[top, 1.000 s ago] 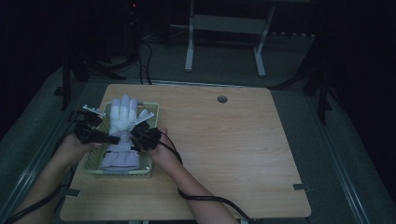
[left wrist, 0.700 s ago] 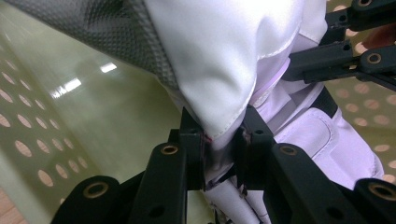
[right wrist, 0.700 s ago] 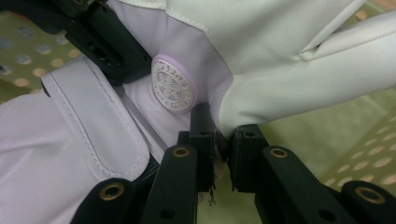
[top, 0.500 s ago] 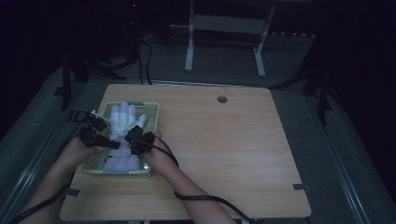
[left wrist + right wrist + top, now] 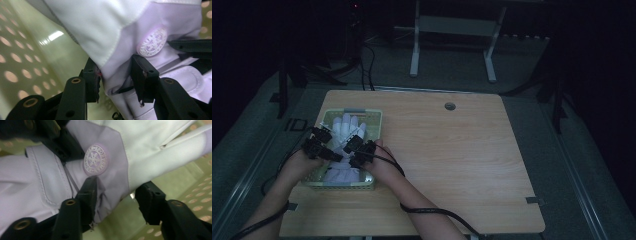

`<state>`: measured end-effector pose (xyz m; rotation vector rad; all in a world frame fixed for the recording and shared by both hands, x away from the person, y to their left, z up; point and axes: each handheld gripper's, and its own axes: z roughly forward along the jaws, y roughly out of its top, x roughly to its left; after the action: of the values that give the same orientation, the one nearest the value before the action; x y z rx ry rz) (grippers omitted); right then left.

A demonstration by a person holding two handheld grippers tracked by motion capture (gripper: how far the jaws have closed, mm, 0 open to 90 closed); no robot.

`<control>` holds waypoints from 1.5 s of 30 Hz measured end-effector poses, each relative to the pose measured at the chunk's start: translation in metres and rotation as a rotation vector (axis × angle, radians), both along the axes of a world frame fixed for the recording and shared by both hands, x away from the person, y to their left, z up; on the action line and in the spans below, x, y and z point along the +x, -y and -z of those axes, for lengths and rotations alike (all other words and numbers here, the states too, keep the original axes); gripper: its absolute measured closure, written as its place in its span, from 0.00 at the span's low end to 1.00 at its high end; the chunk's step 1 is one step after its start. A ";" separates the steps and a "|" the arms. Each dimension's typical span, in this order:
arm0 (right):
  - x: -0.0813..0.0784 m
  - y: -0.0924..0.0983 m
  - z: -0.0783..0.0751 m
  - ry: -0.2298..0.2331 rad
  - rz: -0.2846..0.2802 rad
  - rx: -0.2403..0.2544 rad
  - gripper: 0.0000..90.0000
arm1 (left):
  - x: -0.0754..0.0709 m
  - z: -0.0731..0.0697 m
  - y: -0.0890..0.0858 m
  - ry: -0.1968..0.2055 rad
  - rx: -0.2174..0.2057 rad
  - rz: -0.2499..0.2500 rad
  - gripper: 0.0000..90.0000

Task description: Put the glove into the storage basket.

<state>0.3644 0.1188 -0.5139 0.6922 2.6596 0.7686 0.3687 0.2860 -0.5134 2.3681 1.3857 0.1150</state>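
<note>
A white and lilac glove (image 5: 345, 129) lies in a pale green perforated basket (image 5: 377, 124) at the table's left. Both grippers are low over its cuff end, and both have just been opening. In the left gripper view, my left gripper (image 5: 117, 80) stands open with the glove's edge (image 5: 105, 32) loose between the pads, below a round badge (image 5: 152, 42). The right gripper view has my right gripper (image 5: 118, 195) open too. Its left pad brushes the lilac fabric (image 5: 110, 177) and the right pad stands off it. My left gripper (image 5: 323, 145) and right gripper (image 5: 360, 151) flank the glove.
The basket's holed walls (image 5: 15, 75) close in around both grippers. To its right the wooden table (image 5: 452, 165) stretches away, with a round cable hole (image 5: 450, 106) near the far edge. Cables trail from the hands across the table's front.
The glove has come down and lies lower in the basket. My left hand has sunk a little with it, while the right hand has stayed about where it was.
</note>
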 end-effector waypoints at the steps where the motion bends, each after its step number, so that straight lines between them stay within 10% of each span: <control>1: 0.000 0.002 -0.002 0.001 0.003 0.009 0.55 | -0.002 -0.001 0.001 0.019 0.010 0.000 0.67; 7: 0.003 0.016 -0.010 -0.025 -0.019 0.096 0.50 | -0.016 -0.009 -0.004 0.142 0.005 -0.036 0.52; 17: 0.007 0.035 -0.026 -0.043 -0.022 0.200 0.32 | -0.034 -0.027 -0.016 0.245 -0.163 -0.080 0.18; 25: 0.003 0.044 -0.032 -0.077 -0.087 0.264 0.24 | -0.056 -0.037 -0.014 0.364 -0.270 -0.094 0.17; 35: -0.006 0.062 -0.041 -0.014 -0.178 0.318 0.19 | -0.080 -0.053 0.004 0.453 -0.443 -0.032 0.16; 45: -0.006 0.091 -0.054 -0.017 -0.159 0.381 0.18 | -0.090 -0.056 0.041 0.488 -0.427 -0.016 0.01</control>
<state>0.3587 0.0277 -0.4595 0.5776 2.6311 1.3410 0.2789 0.2446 -0.4576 1.8194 1.0660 0.3394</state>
